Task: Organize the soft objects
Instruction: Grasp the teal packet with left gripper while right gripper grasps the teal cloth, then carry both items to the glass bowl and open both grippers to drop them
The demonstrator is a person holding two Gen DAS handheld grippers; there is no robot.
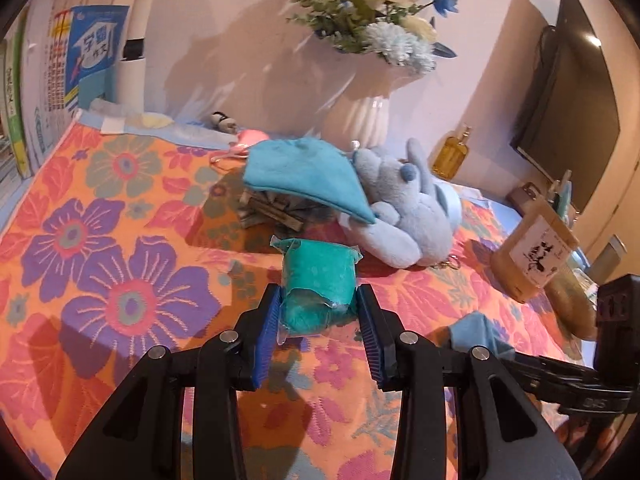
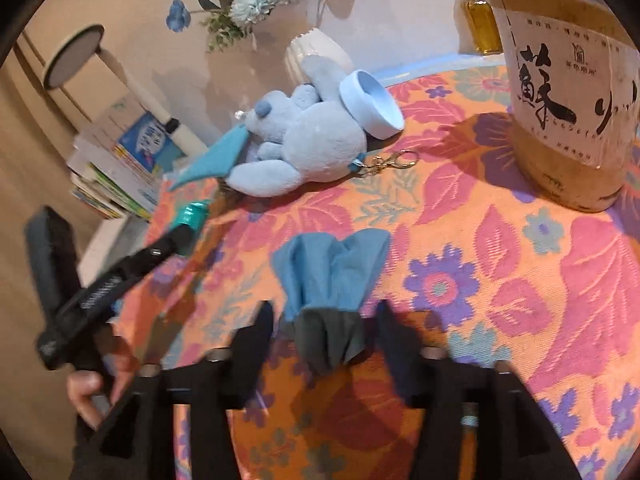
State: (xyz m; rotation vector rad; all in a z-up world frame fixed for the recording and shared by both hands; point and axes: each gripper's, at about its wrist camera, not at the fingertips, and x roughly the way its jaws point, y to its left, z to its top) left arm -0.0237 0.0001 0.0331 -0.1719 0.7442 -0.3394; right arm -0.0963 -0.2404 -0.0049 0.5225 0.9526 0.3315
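My left gripper [image 1: 319, 296] is shut on a teal soft roll in clear wrap [image 1: 318, 284], its blue pads pressing both sides just above the floral tablecloth [image 1: 100, 240]. My right gripper [image 2: 324, 308] is open; a crumpled blue cloth [image 2: 332, 268] lies on the table between its fingers, with a gap on each side. A light blue plush toy [image 1: 400, 208] with a key ring lies on its side further back, also seen from the right wrist as the plush toy [image 2: 304, 140]. A teal cloth [image 1: 300, 168] is draped beside it over some wooden pegs [image 1: 272, 208].
A tall brown paper tub [image 2: 568, 92] stands at the right. A white vase of flowers [image 1: 368, 116] and an amber bottle [image 1: 450, 152] stand against the wall. Books [image 1: 92, 52] are stacked at the left. A pale blue cup [image 2: 372, 104] lies by the plush. A hand [image 2: 86, 396] holds the left gripper.
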